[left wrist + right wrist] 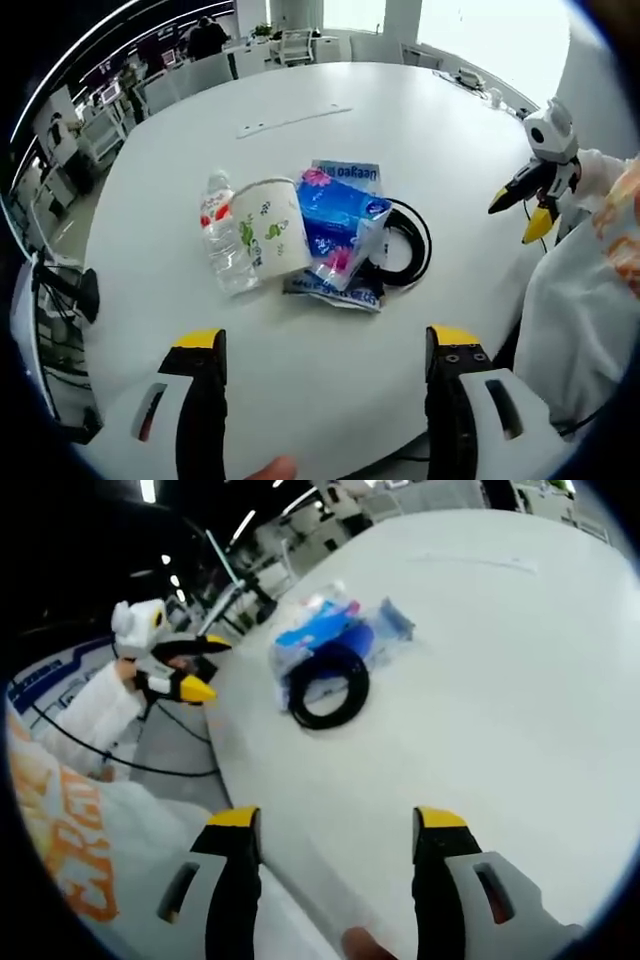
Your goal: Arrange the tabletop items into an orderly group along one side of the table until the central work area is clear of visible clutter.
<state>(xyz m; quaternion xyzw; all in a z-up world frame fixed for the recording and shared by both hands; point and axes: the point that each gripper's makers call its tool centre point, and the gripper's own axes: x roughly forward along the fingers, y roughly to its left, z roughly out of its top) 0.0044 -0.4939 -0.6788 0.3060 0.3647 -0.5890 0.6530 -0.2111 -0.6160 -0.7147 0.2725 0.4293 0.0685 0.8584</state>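
Large round white bench [400, 140] bearing one tight cluster of items a little in from its near edge. Clear plastic water bottle with red label [222, 240] lying on its side, touching a white paper cup with green leaf print [270, 228], likewise tipped over. Just beside the cup, a blue tissue pack with pink flowers [335, 215] resting on flat blue-printed plastic packets [345, 172]. Coiled black cable [405, 245] touching the right side of the pack; same coil [328, 685] nearest the camera in the right gripper view.

Left hand-held gripper [325, 345] hovering above bare bench short of the cluster, jaws spread wide, nothing between them. Right hand-held gripper [338, 825] over the bench edge, also wide and empty; seen from the left gripper view as a yellow-tipped tool [535, 200] off the bench rim, well apart from the items.

Judged progress: items gathered close together but still loosely heaped and tipped, not yet ordered along one side. Remaining work, probably: righting bottle and cup, then shifting the group toward the rim. Office desks [150, 70] behind.
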